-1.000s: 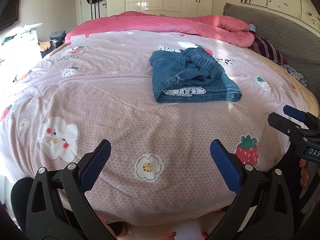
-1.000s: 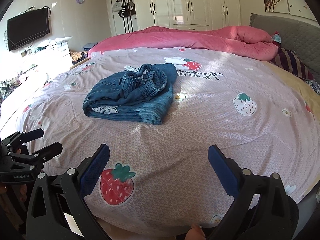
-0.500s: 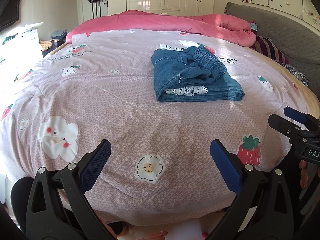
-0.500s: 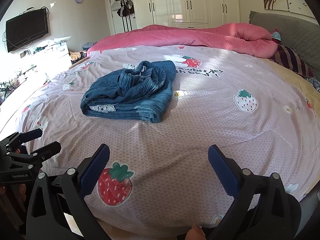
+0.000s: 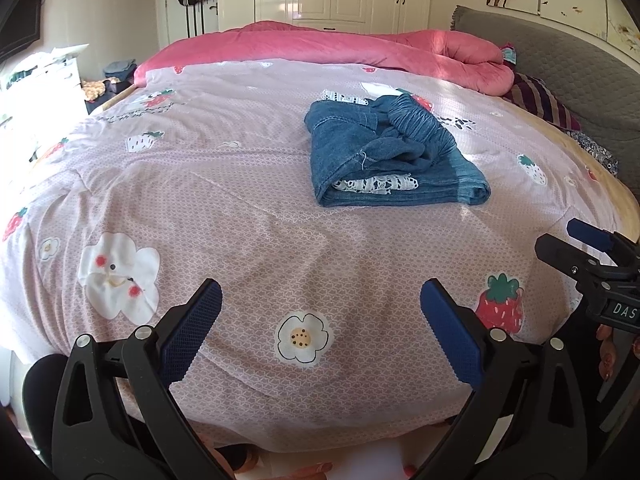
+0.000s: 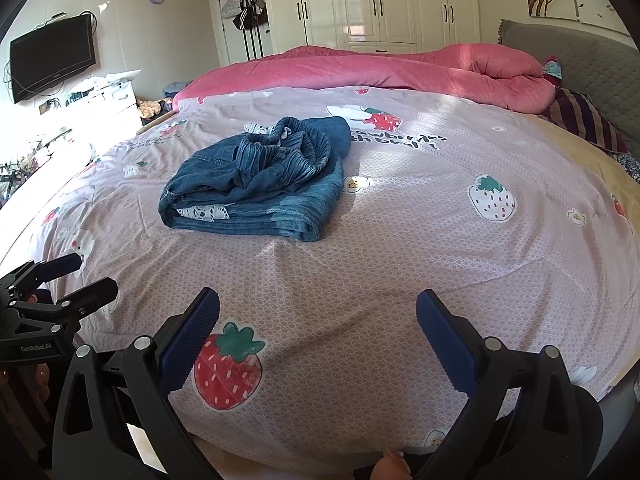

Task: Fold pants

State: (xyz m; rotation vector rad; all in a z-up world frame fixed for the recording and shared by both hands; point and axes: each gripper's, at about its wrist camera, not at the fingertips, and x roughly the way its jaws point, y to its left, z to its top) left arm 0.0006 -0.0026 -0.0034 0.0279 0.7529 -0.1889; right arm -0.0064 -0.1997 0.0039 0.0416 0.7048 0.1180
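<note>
Folded denim pants lying in a compact bundle on the pink strawberry-print bedspread, elastic waistband bunched on top, white lace trim peeking from the near fold. Left hand-held gripper spread wide, holding nothing, hovering at the near bed edge, well apart from the pants. Right hand-held gripper likewise spread and empty. Rolled pink duvet along the far side.

I see bare bedspread from the bed's near edge up to the folded pants; beyond them the pink duvet seems to block the far edge.
</note>
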